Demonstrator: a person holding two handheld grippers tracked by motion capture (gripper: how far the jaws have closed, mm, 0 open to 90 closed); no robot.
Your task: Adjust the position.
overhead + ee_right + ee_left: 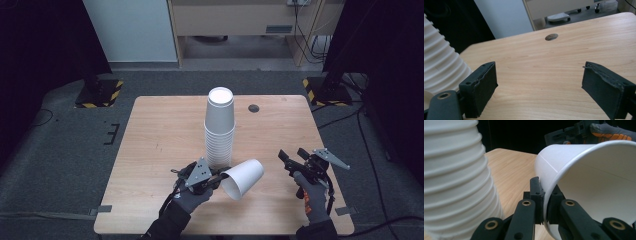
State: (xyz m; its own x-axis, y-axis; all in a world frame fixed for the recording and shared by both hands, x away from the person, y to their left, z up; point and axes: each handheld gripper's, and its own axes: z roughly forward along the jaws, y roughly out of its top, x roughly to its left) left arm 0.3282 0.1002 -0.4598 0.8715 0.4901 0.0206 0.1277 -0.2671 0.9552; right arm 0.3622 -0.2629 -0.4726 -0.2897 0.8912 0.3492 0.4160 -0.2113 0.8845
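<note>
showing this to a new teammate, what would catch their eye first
The tall stack of white paper cups standing upside down mid-table. Next, the single white cup tilted on its side in front of it, its rim pinched by the left gripper. The right gripper waits open to the right.

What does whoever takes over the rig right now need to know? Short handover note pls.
Left gripper: shut on the rim of a single paper cup, held tilted, mouth toward the person, just right of the cup stack.
Right gripper: open, nothing held, over bare table to the right.
Done: one cup is in hand, apart from the upside-down stack at table centre.
Left: probably set this cup down or stack it; its destination isn't evident.
</note>
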